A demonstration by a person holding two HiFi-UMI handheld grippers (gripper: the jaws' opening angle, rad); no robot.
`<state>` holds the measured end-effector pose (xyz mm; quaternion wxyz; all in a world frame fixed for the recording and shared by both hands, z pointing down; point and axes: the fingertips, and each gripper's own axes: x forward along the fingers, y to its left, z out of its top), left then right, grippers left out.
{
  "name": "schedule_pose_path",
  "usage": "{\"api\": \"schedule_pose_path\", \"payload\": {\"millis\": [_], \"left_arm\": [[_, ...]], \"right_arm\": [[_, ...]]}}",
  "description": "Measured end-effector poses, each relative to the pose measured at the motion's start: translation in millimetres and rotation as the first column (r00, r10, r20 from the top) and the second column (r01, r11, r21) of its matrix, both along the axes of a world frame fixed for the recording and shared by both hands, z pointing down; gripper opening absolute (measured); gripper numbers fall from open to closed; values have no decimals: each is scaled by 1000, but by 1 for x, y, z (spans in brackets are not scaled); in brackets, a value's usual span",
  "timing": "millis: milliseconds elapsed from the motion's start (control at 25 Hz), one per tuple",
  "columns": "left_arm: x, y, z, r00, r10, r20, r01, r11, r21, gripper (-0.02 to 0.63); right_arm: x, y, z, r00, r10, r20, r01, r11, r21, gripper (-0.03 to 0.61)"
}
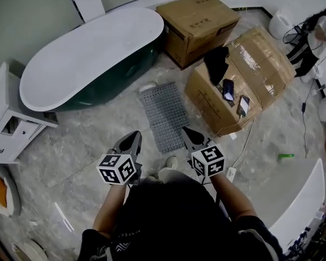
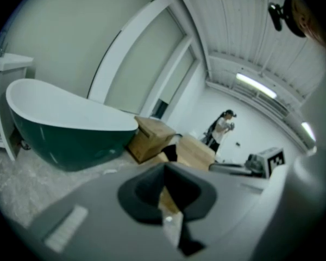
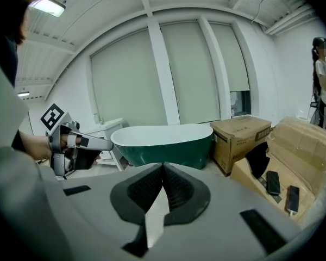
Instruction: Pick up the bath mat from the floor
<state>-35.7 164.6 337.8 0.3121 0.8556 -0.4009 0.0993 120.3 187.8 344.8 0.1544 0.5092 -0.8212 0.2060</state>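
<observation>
Grey bath mat (image 1: 164, 116) flat on the floor just beside the bathtub (image 1: 92, 64), untouched. Left gripper (image 1: 135, 137) and right gripper (image 1: 186, 131) near the mat's end farthest from the bathtub, both pinched shut, empty. Risk of shoving the thin mat along instead of catching an edge, given closed tips.

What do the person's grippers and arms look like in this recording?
The left gripper and the right gripper both have grey bodies, with dark pads tapering to a point. Each carries a white cube printed with black square markers. The person wears a black short-sleeved top. No cables show on the grippers.
</observation>
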Motion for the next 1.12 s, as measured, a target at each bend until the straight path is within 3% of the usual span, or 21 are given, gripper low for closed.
{"api": "schedule_pose_path", "payload": {"millis": [400, 520, 760, 1120], "left_arm": [[35, -43, 2, 999, -13, 41, 13, 1000, -2, 5], [31, -58, 7, 996, -5, 90, 3, 1000, 21, 5], [13, -105, 23, 998, -22, 58, 22, 1000, -5, 5], [-5, -164, 35, 996, 65, 67, -64, 998, -21, 5]], "right_arm": [[10, -65, 18, 991, -131, 14, 131, 991, -41, -2], [2, -83, 24, 988, -153, 14, 154, 987, -54, -2], [-14, -129, 25, 984, -175, -15, 174, 982, -69, -2], [-42, -204, 31, 988, -151, -19, 148, 983, -110, -2]]}}
